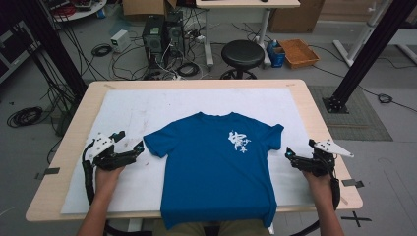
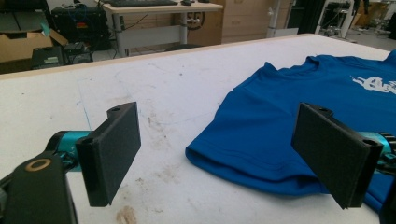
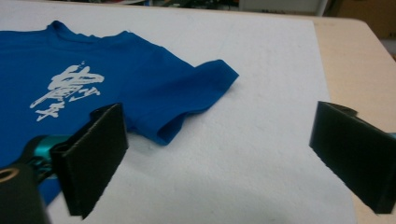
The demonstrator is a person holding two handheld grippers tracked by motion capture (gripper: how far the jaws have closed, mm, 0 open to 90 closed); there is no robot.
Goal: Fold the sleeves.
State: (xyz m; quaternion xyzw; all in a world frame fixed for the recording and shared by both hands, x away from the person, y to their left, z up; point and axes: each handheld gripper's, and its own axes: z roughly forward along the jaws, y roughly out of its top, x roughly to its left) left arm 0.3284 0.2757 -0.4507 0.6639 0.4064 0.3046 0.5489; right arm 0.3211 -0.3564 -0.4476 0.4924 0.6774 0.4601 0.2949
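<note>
Shirt (image 1: 216, 167) lying flat mid-worktop (image 1: 314, 108), collar away, hem hanging over near edge, each sleeve pointing toward a released, empty tool: left tool (image 1: 140, 147) nearly touching, right tool (image 1: 290, 154) just beside.

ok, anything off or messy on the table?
Mostly fine. The blue T-shirt lies flat, but its hem hangs over the table's near edge. The white mat is scuffed and stained beside the left sleeve.
</note>
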